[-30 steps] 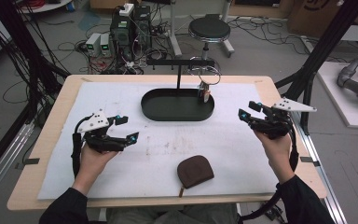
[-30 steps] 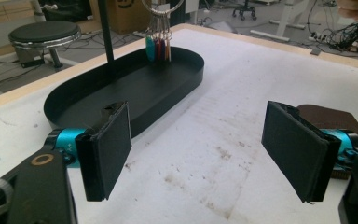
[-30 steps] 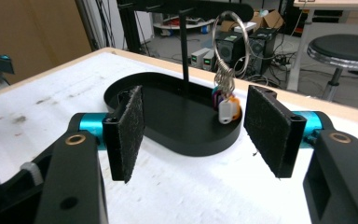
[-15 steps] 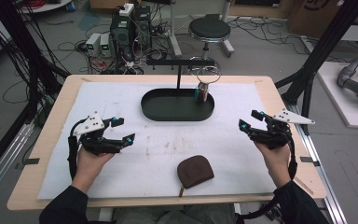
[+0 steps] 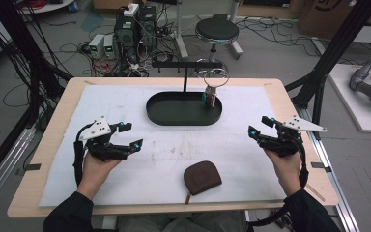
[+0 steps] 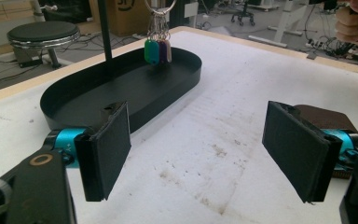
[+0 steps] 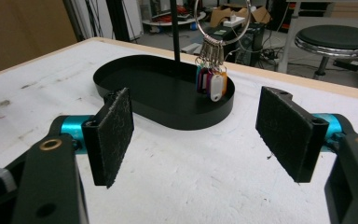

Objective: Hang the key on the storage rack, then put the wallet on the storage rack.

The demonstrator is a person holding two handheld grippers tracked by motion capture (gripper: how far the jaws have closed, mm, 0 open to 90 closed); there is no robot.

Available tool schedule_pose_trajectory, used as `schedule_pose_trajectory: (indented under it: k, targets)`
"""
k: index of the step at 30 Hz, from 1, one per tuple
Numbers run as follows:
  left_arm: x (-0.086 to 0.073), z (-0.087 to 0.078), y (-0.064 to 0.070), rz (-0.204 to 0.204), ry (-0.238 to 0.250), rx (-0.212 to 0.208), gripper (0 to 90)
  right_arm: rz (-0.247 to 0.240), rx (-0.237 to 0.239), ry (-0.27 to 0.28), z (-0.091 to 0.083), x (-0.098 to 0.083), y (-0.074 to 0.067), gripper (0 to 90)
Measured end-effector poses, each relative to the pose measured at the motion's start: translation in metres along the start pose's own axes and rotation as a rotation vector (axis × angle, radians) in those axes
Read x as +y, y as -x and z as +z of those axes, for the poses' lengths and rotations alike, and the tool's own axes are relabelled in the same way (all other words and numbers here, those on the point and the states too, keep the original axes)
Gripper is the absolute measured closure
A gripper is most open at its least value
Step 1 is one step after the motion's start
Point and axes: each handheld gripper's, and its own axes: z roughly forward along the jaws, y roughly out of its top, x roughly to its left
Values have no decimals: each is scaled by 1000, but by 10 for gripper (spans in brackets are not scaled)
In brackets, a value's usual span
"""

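The left claw [image 5: 131, 135] rests over the white mat near the bench's [image 5: 53, 145] left side, its jaws wide apart with nothing between them; the right claw [image 5: 260, 125] sits over the mat's right side, its jaws having just been opening and now standing wide, likewise with nothing between them. Both claws point toward the black oval tray [image 5: 174, 113] at the far middle of the mat; a thin black stand [image 5: 185, 72] rises from the tray, and from its crossbar a metal ring hangs a bunch of coloured key tags [image 5: 211, 99] just above the tray's right end; in the right gripper view the tags [image 7: 210, 81] hang between the two pads, well apart from them. A brown pouch [image 5: 201, 176] lies on the mat near its front edge, between the two hands and nearer the right one, touched by neither claw.
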Motion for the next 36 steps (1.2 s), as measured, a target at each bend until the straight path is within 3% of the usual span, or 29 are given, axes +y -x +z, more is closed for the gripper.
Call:
schedule_pose_trajectory:
  k: [13,22,27,36]
  targets:
    - [1,-3,0,2,8,19,234,-15,21,-6,2,-1,-7,304]
    - [4,4,4,11,3,2,234,-28,40,-29,0,-10,-11,355]
    - [6,10,8,18,-3,-13,234,-59,85,-60,6,-13,-18,384]
    - [8,17,12,26,-12,-35,235,-98,189,-167,27,-22,-40,401]
